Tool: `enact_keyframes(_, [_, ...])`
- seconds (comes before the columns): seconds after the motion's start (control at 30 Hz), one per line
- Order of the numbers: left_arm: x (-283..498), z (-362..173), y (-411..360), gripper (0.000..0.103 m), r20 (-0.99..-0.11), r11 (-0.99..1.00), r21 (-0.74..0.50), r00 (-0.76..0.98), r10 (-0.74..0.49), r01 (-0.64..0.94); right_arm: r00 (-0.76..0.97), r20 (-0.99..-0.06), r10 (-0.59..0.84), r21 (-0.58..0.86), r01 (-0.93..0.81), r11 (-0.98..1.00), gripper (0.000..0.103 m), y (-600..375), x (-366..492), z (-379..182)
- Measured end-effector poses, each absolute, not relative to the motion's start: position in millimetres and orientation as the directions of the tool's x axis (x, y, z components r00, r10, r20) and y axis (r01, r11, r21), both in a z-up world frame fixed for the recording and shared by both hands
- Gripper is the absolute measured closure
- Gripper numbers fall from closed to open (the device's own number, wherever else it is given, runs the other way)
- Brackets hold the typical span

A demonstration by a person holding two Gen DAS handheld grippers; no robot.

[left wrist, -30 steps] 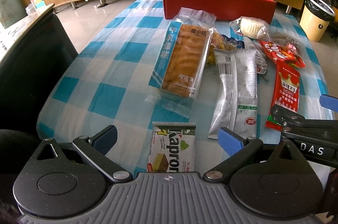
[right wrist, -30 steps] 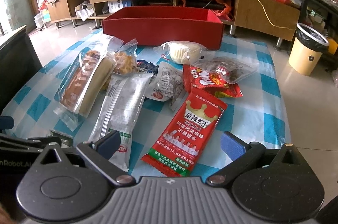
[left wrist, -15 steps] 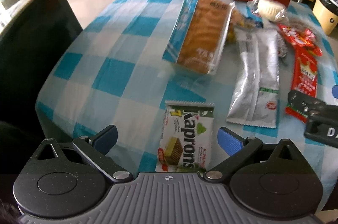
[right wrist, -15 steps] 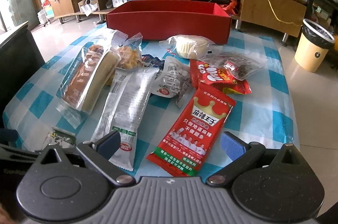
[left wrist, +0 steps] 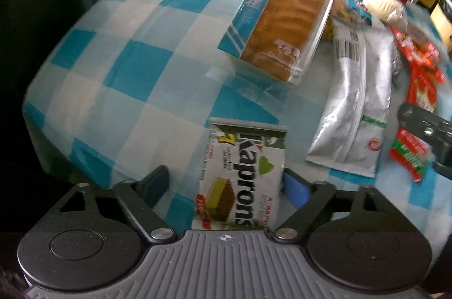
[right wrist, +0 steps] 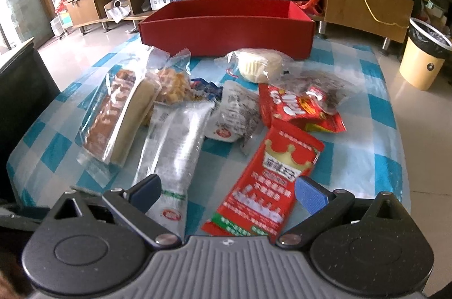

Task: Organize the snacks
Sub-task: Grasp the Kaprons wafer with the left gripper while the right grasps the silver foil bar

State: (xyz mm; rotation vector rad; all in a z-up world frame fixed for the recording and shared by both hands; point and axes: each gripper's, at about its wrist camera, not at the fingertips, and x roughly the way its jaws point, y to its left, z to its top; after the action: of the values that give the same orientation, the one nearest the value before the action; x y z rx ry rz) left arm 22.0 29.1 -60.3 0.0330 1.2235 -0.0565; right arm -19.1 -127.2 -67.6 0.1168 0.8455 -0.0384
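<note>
Snacks lie in a loose pile on the blue-and-white checked tablecloth (left wrist: 158, 64), between the near table edge and the red box (right wrist: 226, 35) that stands at the far end. Nearest the left gripper (left wrist: 226, 187) is the Kaprons wafer pack (left wrist: 243, 177), lying flat close to the near edge; the gripper's 2 fingers are spread wide on either side of it, the right pad just beside the wrapper's edge and the left pad clearly apart from it. Beyond the wafer pack, the long bread loaf pack (left wrist: 282, 16) lies lengthwise toward the box, and the silver pouch (left wrist: 353, 101) sits to its right. Left of these, the cloth is bare right up to the rounded table edge, with a dark chair (left wrist: 42, 16) just past it.

The right gripper (right wrist: 228, 193) is also spread open and grips nothing; its tips hover over the near ends of the silver pouch (right wrist: 175, 152) and the red crown-printed packet (right wrist: 268, 180). Behind them crowd a white wrapper (right wrist: 234, 115), a red bag (right wrist: 293, 109), a clear bag of dark pieces (right wrist: 325, 84) and a round cream-coloured cake (right wrist: 260, 64) just in front of the box. A strip of bare cloth runs along the right table edge, with open floor and a yellow bin (right wrist: 423, 59) beyond.
</note>
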Motion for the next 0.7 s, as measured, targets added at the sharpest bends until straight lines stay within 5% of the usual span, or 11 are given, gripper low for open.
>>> enact_keyframes(0.1, [20, -57, 26, 0.037, -0.933, 0.996, 0.015, 0.359, -0.018, 0.087, 0.664, -0.747, 0.004, 0.071, 0.073, 0.995, 0.002, -120, -11, -66])
enact_keyframes(0.2, [19, -56, 24, 0.038, -0.932, 0.995, 0.022, 0.362, -0.016, 0.1, 0.649, -0.761, 0.013, 0.072, 0.064, 0.995, 0.002, -110, 0, -69])
enact_keyframes(0.57, [21, -55, 26, 0.036, -0.932, 0.994, 0.011, 0.361, -0.028, 0.106, 0.562, -0.827, -0.008, 0.009, 0.027, 1.0, 0.006, -79, 37, -98])
enact_keyframes(0.7, [23, -58, 29, 0.022, -0.933, 0.996, 0.028, 0.36, -0.005, 0.087, 0.535, -0.844, 0.028, 0.05, 0.027, 0.998, 0.0, -84, 40, -106])
